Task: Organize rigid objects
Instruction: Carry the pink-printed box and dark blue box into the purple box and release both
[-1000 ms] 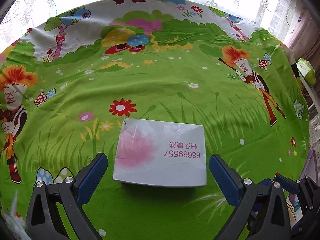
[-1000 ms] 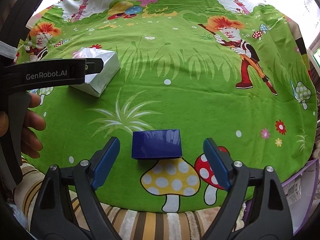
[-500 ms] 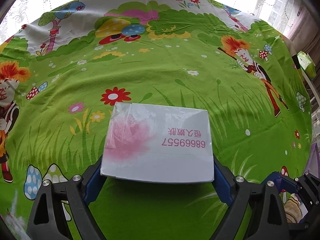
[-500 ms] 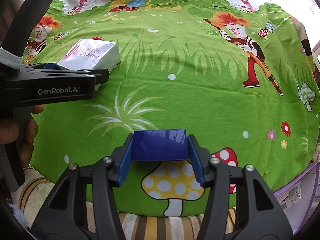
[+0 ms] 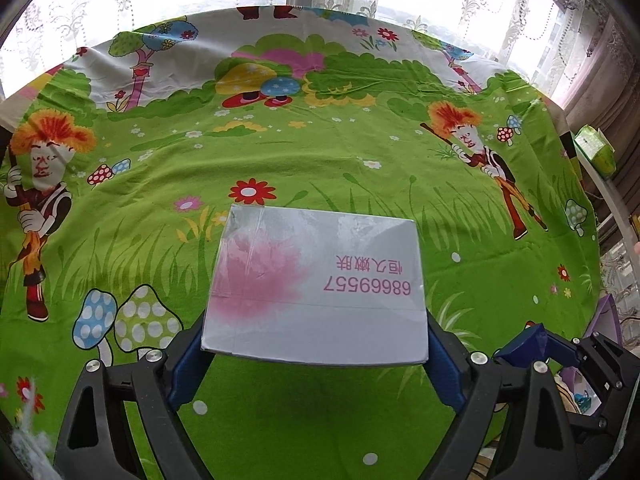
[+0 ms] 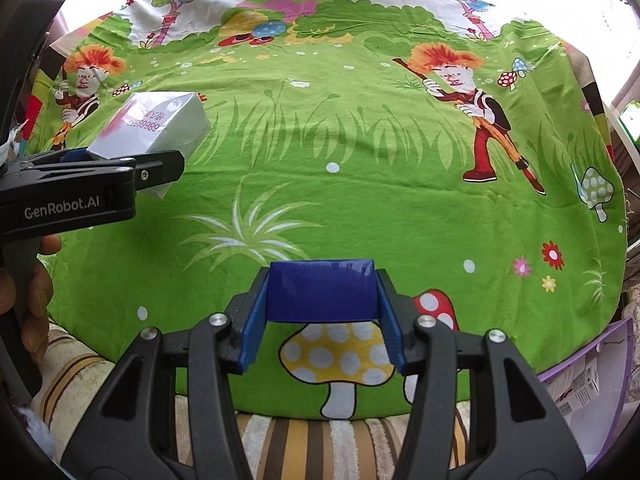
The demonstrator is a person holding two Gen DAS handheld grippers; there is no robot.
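Two grips | left jaws clamp white box "68669557" | right jaws clamp blue box

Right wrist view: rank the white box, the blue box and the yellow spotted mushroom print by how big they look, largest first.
1. Yellow mushroom print
2. Blue box, in the right gripper
3. White box, in the left gripper

The first two look close. The white box is farther off, so its rank is unsure.

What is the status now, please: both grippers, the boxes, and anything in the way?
Left gripper shut on white box. Right gripper shut on blue box. Nothing in the way on the cloth.
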